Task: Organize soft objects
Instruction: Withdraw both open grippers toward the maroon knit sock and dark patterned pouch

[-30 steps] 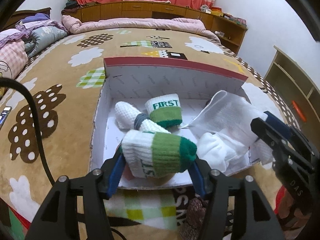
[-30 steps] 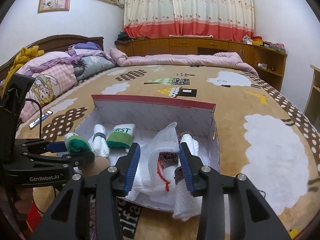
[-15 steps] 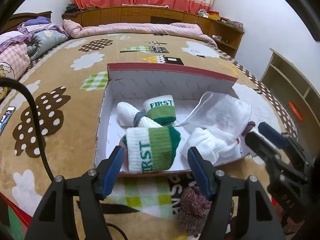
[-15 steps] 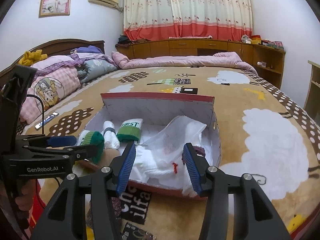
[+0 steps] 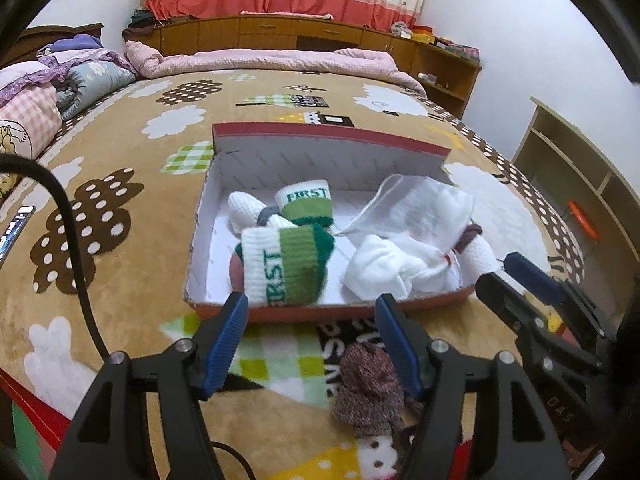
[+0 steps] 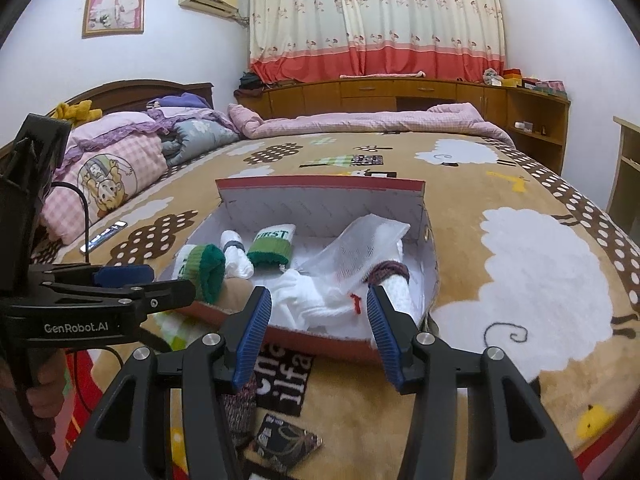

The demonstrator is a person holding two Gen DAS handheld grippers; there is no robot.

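Left wrist view: the left gripper (image 5: 312, 320) hangs before the box (image 5: 320, 312), jaws wide apart, holding nothing. The green-white sock roll (image 5: 286, 266) lies inside, at the near wall.

Right wrist view: the right gripper (image 6: 318, 320) is likewise wide apart and empty, just above the near edge of the box (image 6: 320, 188), over the white mesh bag (image 6: 360, 248).

Bedroom around the bed

A brown patterned blanket (image 5: 120, 168) covers the bed; pink quilt (image 6: 360, 122) and pillows (image 6: 116, 164) lie by curtains (image 6: 376, 20), a phone (image 6: 105, 235) near, photo (image 6: 115, 3) above.
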